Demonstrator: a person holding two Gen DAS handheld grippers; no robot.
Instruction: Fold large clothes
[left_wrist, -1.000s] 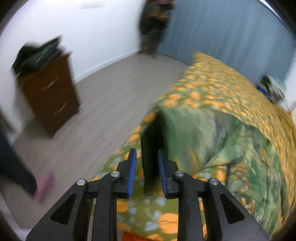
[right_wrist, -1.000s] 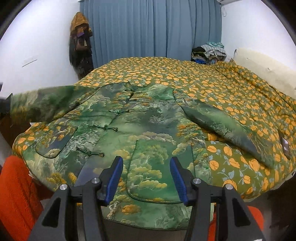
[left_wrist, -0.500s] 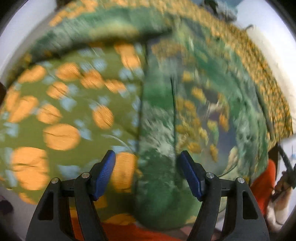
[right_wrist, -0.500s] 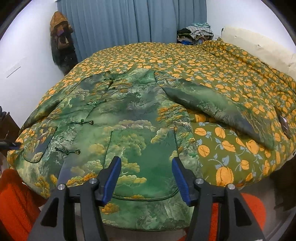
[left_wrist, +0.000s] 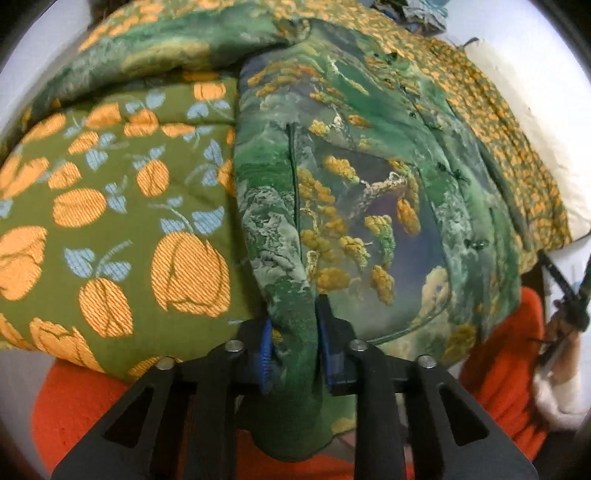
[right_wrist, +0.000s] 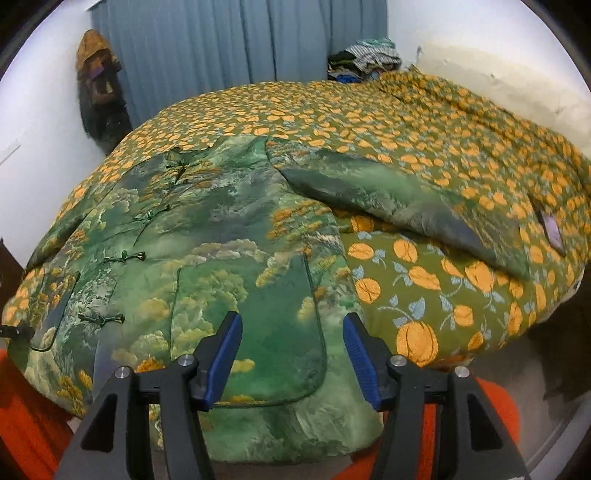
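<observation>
A green padded jacket with a landscape print and knot buttons lies front up on the pumpkin-print bedspread. Its hem hangs over the near bed edge. In the left wrist view my left gripper is closing its jaws on the jacket's lower side edge, and the fabric is bunched between the blue pads. One sleeve lies along the bed's far edge. My right gripper hovers open over the hem by the front pocket, holding nothing. The other sleeve stretches out to the right.
A person's orange garment shows below the bed edge. A pile of clothes sits at the bed's far corner before a blue curtain. Dark clothes hang in the left corner. A small dark object lies on the bedspread at right.
My left gripper let go of the raised sleeve, swung down to the jacket's lower side edge, opened wide and has closed on it. The right gripper drew slightly nearer to the hem.
</observation>
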